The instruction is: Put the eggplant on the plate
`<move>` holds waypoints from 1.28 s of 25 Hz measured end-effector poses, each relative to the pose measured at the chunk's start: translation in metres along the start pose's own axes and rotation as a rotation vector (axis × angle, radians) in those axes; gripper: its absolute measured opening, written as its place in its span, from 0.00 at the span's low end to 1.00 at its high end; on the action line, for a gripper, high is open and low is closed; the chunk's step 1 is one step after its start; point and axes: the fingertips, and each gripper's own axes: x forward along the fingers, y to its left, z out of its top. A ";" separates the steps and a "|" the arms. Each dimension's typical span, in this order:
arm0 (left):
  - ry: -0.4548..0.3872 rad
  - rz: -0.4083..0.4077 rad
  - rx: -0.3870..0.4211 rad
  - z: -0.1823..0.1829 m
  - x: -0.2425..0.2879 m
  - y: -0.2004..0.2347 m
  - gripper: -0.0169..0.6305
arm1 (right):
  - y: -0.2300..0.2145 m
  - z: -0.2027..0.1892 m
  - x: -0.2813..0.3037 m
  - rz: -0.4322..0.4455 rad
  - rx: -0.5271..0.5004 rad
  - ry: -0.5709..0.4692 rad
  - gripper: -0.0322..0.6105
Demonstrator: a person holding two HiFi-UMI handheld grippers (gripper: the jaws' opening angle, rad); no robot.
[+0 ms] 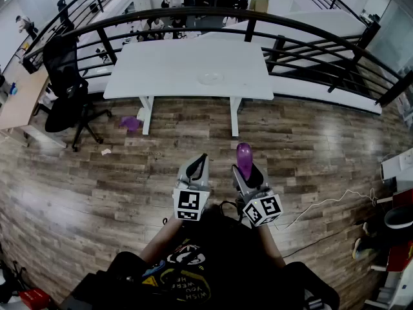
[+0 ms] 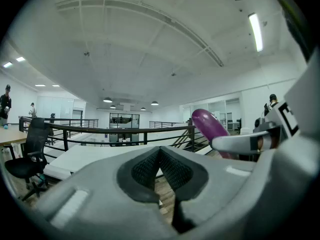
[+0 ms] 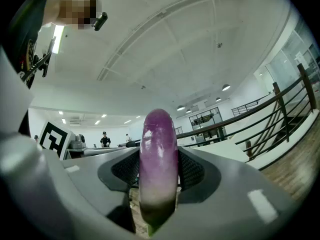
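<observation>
My right gripper (image 1: 249, 170) (image 3: 158, 170) is shut on a purple eggplant (image 1: 244, 158) (image 3: 158, 156), which stands upright between the pads with its rounded end up. The eggplant (image 2: 212, 128) also shows at the right of the left gripper view, beside the right gripper's jaw. My left gripper (image 1: 197, 168) (image 2: 160, 165) hangs level just left of it, shut with nothing in it. Both are held over the wooden floor, well short of the white table (image 1: 161, 70). A pale round plate (image 1: 210, 78) lies near the table's front edge.
A black railing (image 1: 310, 47) runs behind the table. A black office chair (image 1: 68, 86) stands at the left by a wooden desk. A small purple object (image 1: 131, 123) lies on the floor near the table leg. A white cable (image 1: 326, 202) trails at the right.
</observation>
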 end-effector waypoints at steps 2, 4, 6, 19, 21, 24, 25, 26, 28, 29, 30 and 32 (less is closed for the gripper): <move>0.002 -0.003 0.000 0.000 0.001 0.003 0.03 | 0.000 -0.002 0.003 0.003 0.001 -0.002 0.38; 0.004 -0.004 0.000 0.000 0.002 0.006 0.03 | 0.001 -0.003 0.005 0.004 0.001 -0.004 0.38; 0.004 -0.006 0.000 -0.001 0.002 0.007 0.03 | 0.001 -0.003 0.006 0.004 -0.001 -0.004 0.38; 0.008 0.003 -0.011 -0.003 0.002 0.006 0.03 | 0.002 -0.003 0.008 0.024 -0.002 0.001 0.38; 0.010 0.003 -0.011 -0.003 0.004 0.004 0.03 | 0.000 -0.002 0.007 0.033 0.009 -0.002 0.38; 0.012 0.003 -0.009 -0.004 0.007 -0.001 0.03 | -0.004 -0.002 0.005 0.039 0.015 -0.002 0.38; 0.013 0.004 -0.007 -0.004 0.009 -0.003 0.03 | -0.006 -0.001 0.004 0.038 0.014 -0.001 0.38; 0.013 0.007 -0.005 -0.004 0.010 -0.005 0.03 | -0.009 0.001 0.003 0.037 0.014 0.000 0.38; 0.015 0.014 0.000 -0.003 0.015 -0.007 0.03 | -0.016 0.002 0.001 0.035 0.019 -0.001 0.38; 0.016 0.018 0.002 -0.003 0.017 -0.008 0.03 | -0.020 0.002 0.000 0.034 0.025 -0.001 0.38; 0.017 0.022 0.002 -0.003 0.019 -0.008 0.03 | -0.025 0.002 -0.001 0.034 0.031 -0.002 0.38; 0.021 0.031 -0.003 -0.005 0.024 -0.009 0.04 | -0.032 0.001 -0.002 0.039 0.040 0.002 0.38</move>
